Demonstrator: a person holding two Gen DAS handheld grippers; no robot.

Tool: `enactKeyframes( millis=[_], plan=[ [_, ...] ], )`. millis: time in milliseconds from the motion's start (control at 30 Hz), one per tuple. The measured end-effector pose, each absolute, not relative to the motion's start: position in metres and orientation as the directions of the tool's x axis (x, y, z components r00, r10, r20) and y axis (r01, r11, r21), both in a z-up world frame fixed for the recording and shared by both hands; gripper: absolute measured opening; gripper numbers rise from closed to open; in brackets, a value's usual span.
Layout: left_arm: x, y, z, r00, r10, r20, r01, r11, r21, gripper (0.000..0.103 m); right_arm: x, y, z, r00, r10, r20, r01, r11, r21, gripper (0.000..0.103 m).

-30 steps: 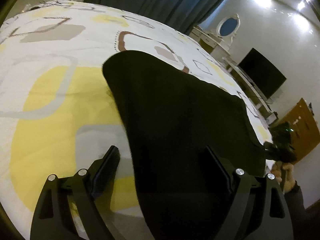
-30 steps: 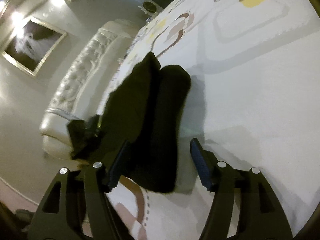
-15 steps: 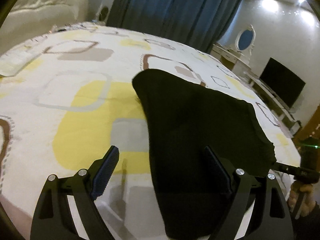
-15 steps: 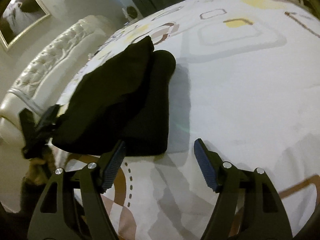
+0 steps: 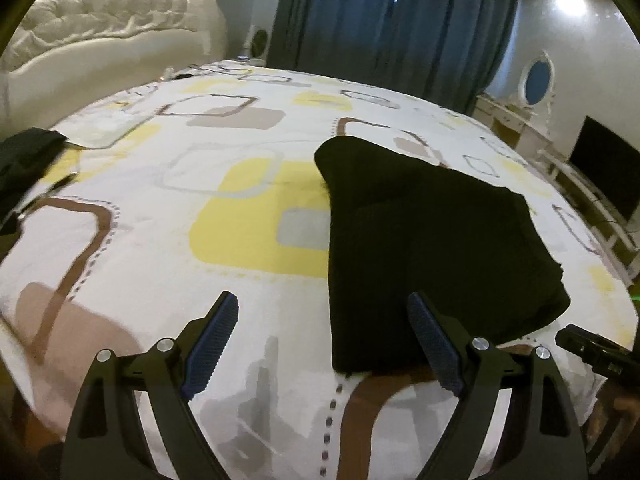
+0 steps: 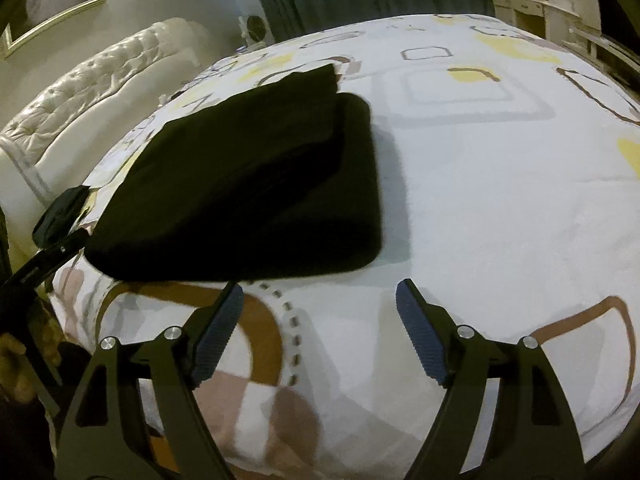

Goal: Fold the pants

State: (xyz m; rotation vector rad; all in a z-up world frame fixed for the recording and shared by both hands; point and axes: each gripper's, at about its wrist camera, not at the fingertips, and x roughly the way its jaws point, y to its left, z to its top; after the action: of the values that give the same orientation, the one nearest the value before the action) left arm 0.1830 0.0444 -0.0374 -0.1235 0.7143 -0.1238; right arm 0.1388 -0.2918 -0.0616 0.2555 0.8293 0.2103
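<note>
**A:** Where do the black pants (image 5: 424, 240) lie?

**B:** They lie folded on the bed (image 5: 160, 240), on its white bedspread printed with yellow, grey and brown squares. In the left wrist view they sit ahead and to the right, the near edge close to the bed's front edge. In the right wrist view the pants (image 6: 256, 184) lie ahead and to the left, an upper layer resting on a lower one.

**A:** How does the left claw (image 5: 324, 344) stand?

**B:** Its jaws stand wide and empty above the bedspread. The right finger overlaps the near corner of the pants in the view, yet no cloth is pinched.

**A:** And the right claw (image 6: 320, 328)?

**B:** Its jaws are opening, wide apart, with only bedspread between them. The pants end just beyond the left fingertip.

**A:** What surrounds the bed?

**B:** A white tufted headboard (image 5: 112, 32), dark blue curtains (image 5: 384, 20), and a second dark garment (image 5: 28, 156) at the left edge.
</note>
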Motion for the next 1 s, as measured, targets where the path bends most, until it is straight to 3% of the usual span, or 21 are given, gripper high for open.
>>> enactKeyframes(
  millis=[167,500,1000],
  plan=[
    [0.164,0.027,-0.032,0.765,-0.063,-0.641,0.033,0.998,-0.059,0.086,0.129,-0.283,-0.058,0.660,0.292,-0.693,-0.107,0.948,0.299,0.079],
    [0.146,-0.007,-0.041,0.755,-0.081,-0.651,0.103,0.995,-0.005,0.086,0.111,-0.282,-0.049,0.676,0.300,-0.673,-0.131,0.948,0.290,0.079],
    [0.143,-0.022,-0.039,0.769,-0.073,-0.635,0.072,0.997,-0.028,0.086,0.106,-0.281,-0.050,0.672,0.310,-0.673,-0.139,0.945,0.296,0.079]
  ],
)
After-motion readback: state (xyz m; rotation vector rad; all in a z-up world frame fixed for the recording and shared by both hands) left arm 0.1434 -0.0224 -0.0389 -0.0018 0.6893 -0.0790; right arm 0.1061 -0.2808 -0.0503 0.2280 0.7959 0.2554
